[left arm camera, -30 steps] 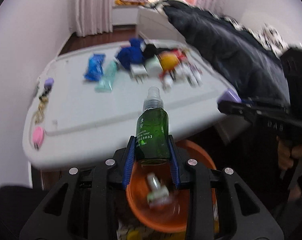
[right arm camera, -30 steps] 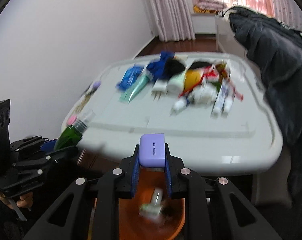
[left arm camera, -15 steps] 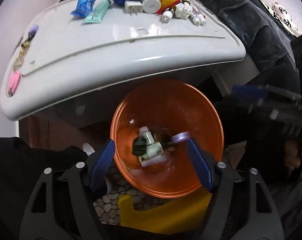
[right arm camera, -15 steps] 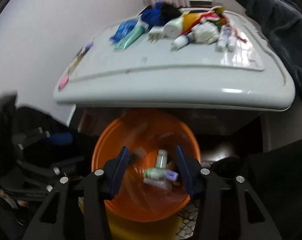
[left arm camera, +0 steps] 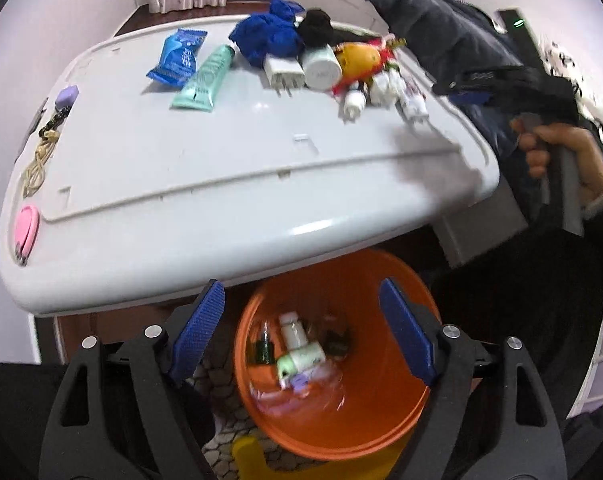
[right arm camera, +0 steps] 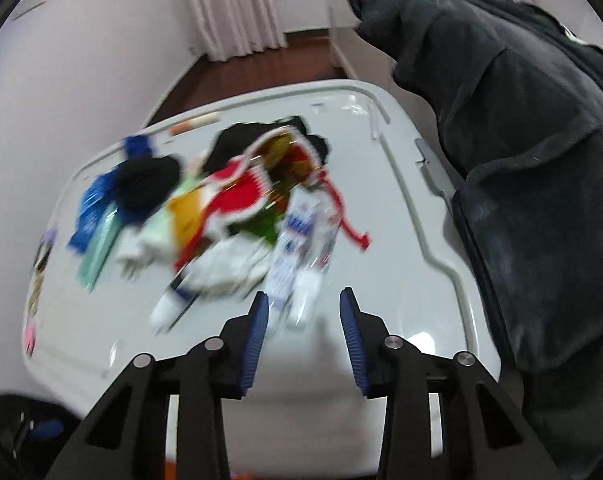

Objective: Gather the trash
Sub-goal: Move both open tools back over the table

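2 empty grippers: left gripper [left arm camera: 301, 320], jaws wide, hovers over the orange bin [left arm camera: 401, 432] holding dropped trash; right gripper [right arm camera: 303, 320], jaws open, faces white tubes [right arm camera: 301, 256] on the table [right arm camera: 381, 184], likely next.

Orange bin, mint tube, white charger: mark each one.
orange bin [left arm camera: 397, 412]: left wrist view, inner right wall.
mint tube [left arm camera: 205, 80]: left wrist view, mid-body.
white charger [left arm camera: 283, 70]: left wrist view, top face.

Orange bin [left arm camera: 385, 420] mouth open from above; white table [left arm camera: 229, 216] edge overhangs its far rim; clutter pile [left arm camera: 321, 60] crowds table's far side, near side bare.
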Demonstrator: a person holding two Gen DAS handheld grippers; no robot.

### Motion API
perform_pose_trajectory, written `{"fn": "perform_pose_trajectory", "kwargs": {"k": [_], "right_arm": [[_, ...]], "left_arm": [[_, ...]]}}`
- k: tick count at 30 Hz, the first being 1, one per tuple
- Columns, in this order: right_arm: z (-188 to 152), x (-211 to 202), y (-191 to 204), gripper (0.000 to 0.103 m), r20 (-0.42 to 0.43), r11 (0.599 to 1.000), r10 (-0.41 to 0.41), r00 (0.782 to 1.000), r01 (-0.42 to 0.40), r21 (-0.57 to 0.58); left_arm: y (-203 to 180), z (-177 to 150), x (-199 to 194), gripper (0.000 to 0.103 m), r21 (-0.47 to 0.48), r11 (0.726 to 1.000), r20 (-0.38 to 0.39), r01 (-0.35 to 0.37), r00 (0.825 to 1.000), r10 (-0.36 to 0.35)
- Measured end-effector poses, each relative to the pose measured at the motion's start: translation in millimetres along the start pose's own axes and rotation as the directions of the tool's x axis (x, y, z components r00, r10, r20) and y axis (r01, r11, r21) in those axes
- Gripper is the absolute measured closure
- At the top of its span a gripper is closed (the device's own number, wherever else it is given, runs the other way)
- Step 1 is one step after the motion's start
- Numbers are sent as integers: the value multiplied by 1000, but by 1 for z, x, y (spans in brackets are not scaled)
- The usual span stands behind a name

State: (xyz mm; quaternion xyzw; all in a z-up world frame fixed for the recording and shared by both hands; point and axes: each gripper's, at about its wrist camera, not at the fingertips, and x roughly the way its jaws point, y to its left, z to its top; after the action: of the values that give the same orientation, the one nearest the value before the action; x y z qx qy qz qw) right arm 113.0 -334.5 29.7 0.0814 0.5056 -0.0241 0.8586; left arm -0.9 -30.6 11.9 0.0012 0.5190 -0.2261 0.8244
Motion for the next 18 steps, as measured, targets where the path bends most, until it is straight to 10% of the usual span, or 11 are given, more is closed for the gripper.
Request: {"fn": "perform_pose_trajectory", "kwargs": {"k": [9,18], "right_arm": [[34,66,-1,80,-90,998,-59,994,59,-7],[10,34,8,80,11,982,-147,989,148,-117]], "left_arm": [[-2,2,6,25,20,1000,32,23,999,-24],[3,30,9,25,-18,1000,47,-15,999,16]]}}
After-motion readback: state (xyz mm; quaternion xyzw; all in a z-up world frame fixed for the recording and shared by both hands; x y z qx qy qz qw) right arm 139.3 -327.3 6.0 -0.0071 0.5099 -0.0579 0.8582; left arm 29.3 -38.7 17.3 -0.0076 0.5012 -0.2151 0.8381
